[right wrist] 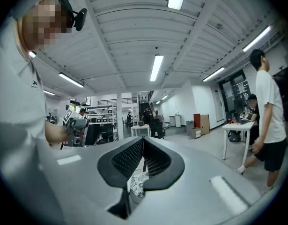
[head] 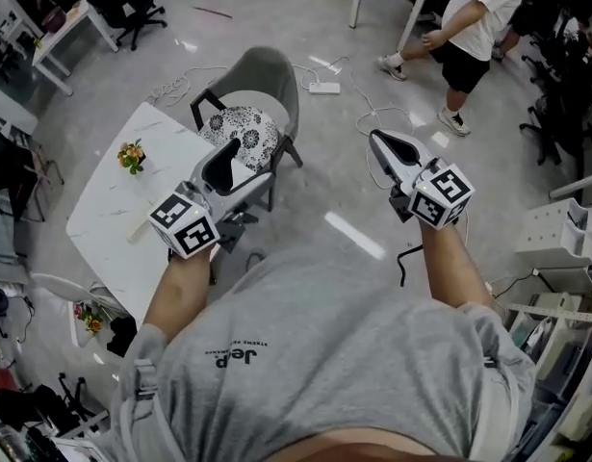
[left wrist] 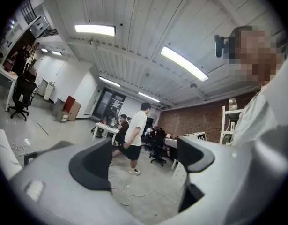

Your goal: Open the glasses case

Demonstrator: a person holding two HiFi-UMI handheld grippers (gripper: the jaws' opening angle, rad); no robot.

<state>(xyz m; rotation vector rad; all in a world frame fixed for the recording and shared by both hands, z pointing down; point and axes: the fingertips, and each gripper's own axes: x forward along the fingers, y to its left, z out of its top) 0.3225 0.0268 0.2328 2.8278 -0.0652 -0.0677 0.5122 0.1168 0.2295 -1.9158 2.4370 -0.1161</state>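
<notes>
No glasses case shows in any view. My left gripper (head: 224, 158) is held up in front of my chest, over the edge of a white table (head: 113, 210). In the left gripper view its jaws (left wrist: 144, 159) stand wide apart with only the room between them. My right gripper (head: 390, 146) is raised at the right, above the floor. In the right gripper view its black pads (right wrist: 143, 146) meet at the tips with nothing held. The left gripper (right wrist: 77, 125) also shows at the left of that view.
A small pot of flowers (head: 132, 154) stands on the white table. A grey chair with a patterned cushion (head: 244, 129) sits beside it. A power strip (head: 324, 88) and cables lie on the floor. A person in a white shirt (head: 474, 27) walks at the back right.
</notes>
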